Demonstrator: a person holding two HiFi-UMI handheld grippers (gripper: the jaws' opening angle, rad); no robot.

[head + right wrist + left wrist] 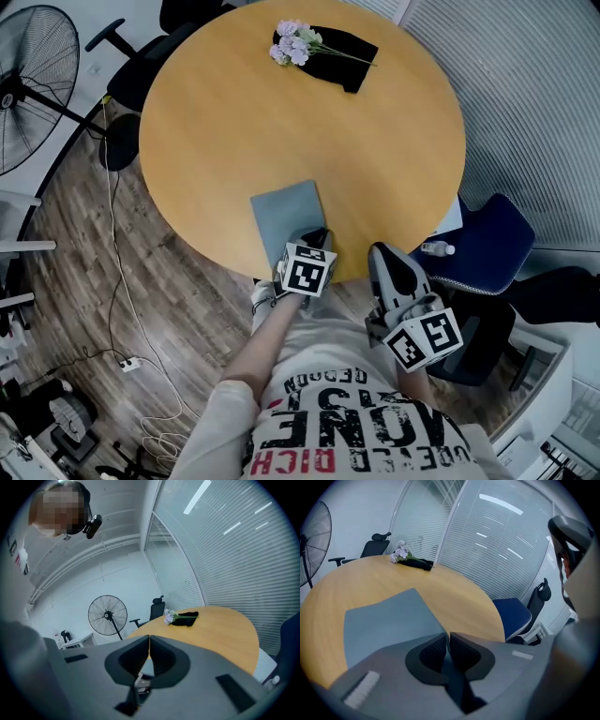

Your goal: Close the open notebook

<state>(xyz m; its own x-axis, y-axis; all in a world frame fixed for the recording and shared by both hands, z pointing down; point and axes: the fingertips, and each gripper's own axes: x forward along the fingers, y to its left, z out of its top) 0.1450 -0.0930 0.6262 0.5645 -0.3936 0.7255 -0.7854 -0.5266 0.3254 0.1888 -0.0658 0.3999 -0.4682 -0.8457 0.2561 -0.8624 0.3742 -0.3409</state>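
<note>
A grey-blue notebook (286, 214) lies flat and closed on the round wooden table (281, 122), close to the near rim. In the left gripper view the notebook (384, 620) fills the space just ahead of the jaws. My left gripper (319, 234) points down at the notebook's near right corner; its jaws (447, 637) stand a thin slit apart with nothing pinched between the pads. My right gripper (384, 253) hovers off the table's near edge, to the right of the notebook. Its tips (149, 639) meet, empty, and it looks level across the table.
A bunch of pale flowers (295, 42) rests on a black cloth (342, 49) at the table's far side. A blue chair (487, 244) with a small bottle (438, 248) stands at the right. A standing fan (33, 84), a black office chair (141, 66) and floor cables are at the left.
</note>
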